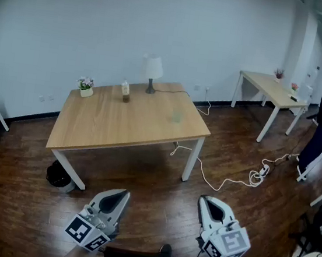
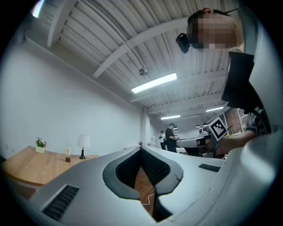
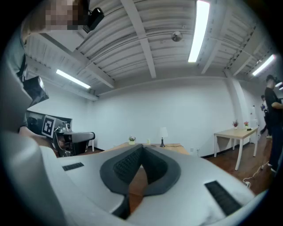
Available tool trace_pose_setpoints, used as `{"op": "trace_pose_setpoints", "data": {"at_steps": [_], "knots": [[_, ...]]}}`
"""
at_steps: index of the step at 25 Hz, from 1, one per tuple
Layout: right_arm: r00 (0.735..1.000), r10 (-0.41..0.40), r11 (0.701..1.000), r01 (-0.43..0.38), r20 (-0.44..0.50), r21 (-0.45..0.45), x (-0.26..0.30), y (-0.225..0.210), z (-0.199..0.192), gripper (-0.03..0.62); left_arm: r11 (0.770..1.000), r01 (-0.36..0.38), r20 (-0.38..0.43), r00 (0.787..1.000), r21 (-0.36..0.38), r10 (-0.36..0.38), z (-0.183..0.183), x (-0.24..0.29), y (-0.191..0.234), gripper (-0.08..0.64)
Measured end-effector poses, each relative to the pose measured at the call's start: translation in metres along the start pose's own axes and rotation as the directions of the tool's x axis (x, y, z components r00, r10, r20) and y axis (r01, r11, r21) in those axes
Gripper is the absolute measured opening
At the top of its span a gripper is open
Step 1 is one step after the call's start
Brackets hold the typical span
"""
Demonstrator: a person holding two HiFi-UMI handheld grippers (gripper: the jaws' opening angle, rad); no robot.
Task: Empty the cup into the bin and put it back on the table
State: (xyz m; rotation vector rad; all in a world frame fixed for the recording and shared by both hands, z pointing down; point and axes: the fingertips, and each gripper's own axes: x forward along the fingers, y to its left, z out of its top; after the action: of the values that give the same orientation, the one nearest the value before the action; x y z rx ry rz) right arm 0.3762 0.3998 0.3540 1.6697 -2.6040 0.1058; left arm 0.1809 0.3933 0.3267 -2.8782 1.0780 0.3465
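Status: task not started, by my read. The cup [image 1: 176,116] is on the table [image 1: 108,130], right of centre. It's faint, greenish and see-through, barely readable from the head view, so I can't tell what's in it. The bin [image 1: 59,175] is on the floor [image 1: 144,170] by the table's near left leg, partly under the edge. Both are well apart from me

My left gripper [image 1: 123,193] and right gripper [image 1: 203,199] hang low in front of me over the floor, pointed toward the table. In the left gripper view the fingers are together at the tips with nothing between them. Right is the same: fingers pressed together, empty

Left to do, as I judge it: everything
- walk up and open one gripper
- take the cup
- carry it to the bin and tip it out
- set it back on the table

Count:
- 1 cup
- 1 bin
- 2 grippers
- on the table besides the cup: 1 lamp [image 1: 152,71], 1 flower pot [image 1: 86,87], 1 small bottle [image 1: 126,92]
- 1 second table [image 1: 272,88] at the far right
- 1 white cable [image 1: 225,180] trailing across the floor between the two tables
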Motion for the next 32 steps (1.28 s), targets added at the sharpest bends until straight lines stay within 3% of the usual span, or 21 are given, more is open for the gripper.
{"op": "trace_pose_setpoints", "data": {"at_steps": [8, 14, 23, 32], "knots": [[0.997, 0.075, 0.997, -0.075, 0.019, 0.008, 0.032, -0.062, 0.008, 0.0, 0.996, -0.074, 0.02, 0.997, 0.046, 0.073, -0.017, 0.071, 0.017, 0.0], [0.996, 0.082, 0.996, -0.083, 0.026, 0.028, 0.052, -0.108, 0.009, 0.0, 0.992, -0.094, 0.029, 0.995, 0.085, 0.092, -0.018, 0.112, 0.023, 0.0], [0.996, 0.09, 0.995, -0.091, 0.012, 0.031, 0.091, -0.135, 0.012, 0.0, 0.984, -0.15, 0.051, 0.988, 0.095, 0.145, -0.019, 0.145, 0.054, 0.0], [0.997, 0.075, 0.997, -0.075, 0.009, 0.029, 0.162, -0.161, 0.019, 0.0, 0.99, -0.121, 0.064, 0.991, 0.075, 0.116, -0.03, 0.194, 0.105, 0.0]]}}
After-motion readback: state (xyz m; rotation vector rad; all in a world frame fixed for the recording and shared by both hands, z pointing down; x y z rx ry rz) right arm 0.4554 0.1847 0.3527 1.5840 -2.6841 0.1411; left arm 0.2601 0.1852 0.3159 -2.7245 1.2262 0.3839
